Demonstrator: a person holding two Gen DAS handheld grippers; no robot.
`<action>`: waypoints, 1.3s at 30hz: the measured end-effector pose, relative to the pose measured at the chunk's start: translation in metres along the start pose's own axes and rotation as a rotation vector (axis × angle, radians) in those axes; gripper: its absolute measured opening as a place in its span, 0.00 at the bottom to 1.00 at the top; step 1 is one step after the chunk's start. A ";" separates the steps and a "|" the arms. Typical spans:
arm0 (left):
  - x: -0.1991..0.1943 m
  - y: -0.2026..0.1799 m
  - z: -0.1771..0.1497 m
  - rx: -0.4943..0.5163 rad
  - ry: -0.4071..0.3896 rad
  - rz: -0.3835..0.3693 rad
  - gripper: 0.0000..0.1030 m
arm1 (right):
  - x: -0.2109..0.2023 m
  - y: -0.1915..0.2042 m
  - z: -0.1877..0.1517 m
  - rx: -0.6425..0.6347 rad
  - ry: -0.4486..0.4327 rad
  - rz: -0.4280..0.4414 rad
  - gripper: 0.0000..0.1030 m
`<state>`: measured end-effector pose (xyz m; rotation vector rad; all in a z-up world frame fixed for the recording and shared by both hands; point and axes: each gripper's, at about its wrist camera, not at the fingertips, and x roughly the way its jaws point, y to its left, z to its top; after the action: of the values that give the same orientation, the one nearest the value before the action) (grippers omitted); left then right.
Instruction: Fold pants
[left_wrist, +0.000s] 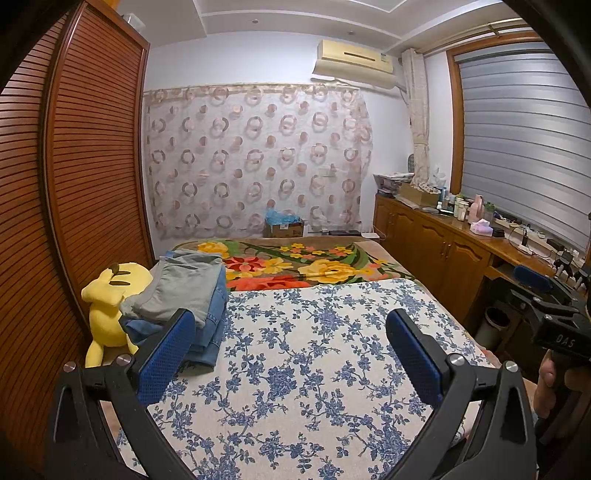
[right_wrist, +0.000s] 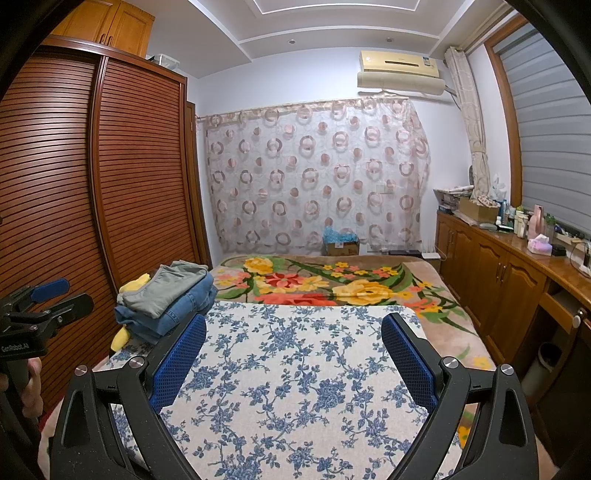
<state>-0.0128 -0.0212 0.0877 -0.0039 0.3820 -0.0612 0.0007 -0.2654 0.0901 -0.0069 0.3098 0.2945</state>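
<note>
A stack of folded pants sits at the left side of the bed: grey pants (left_wrist: 181, 284) on top of blue jeans (left_wrist: 212, 325), also in the right wrist view, grey pants (right_wrist: 166, 286) on the jeans (right_wrist: 173, 314). My left gripper (left_wrist: 290, 328) is open and empty, held above the blue-flowered white cloth (left_wrist: 306, 362), just right of the stack. My right gripper (right_wrist: 293, 334) is open and empty above the same cloth (right_wrist: 295, 369). Each gripper shows at the edge of the other's view, the right gripper (left_wrist: 546, 291) and the left gripper (right_wrist: 48, 299).
A yellow plush toy (left_wrist: 107, 306) lies behind the stack by the slatted wooden wardrobe (left_wrist: 74, 177). A bright flowered blanket (left_wrist: 295, 266) covers the far bed. A wooden cabinet (left_wrist: 443, 243) with bottles runs along the right wall. A cardboard box (left_wrist: 284, 227) stands beyond the bed.
</note>
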 end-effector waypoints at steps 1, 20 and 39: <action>0.000 0.000 0.000 0.000 0.000 0.000 1.00 | 0.001 0.000 0.000 0.001 0.000 0.001 0.94; 0.000 0.001 0.001 0.000 -0.001 0.003 1.00 | 0.000 0.000 0.000 0.002 0.000 0.001 0.94; 0.000 0.003 0.000 -0.001 0.000 0.003 1.00 | -0.001 0.000 0.001 0.004 0.002 0.002 0.94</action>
<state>-0.0127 -0.0177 0.0878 -0.0045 0.3816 -0.0578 0.0001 -0.2655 0.0912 -0.0029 0.3129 0.2960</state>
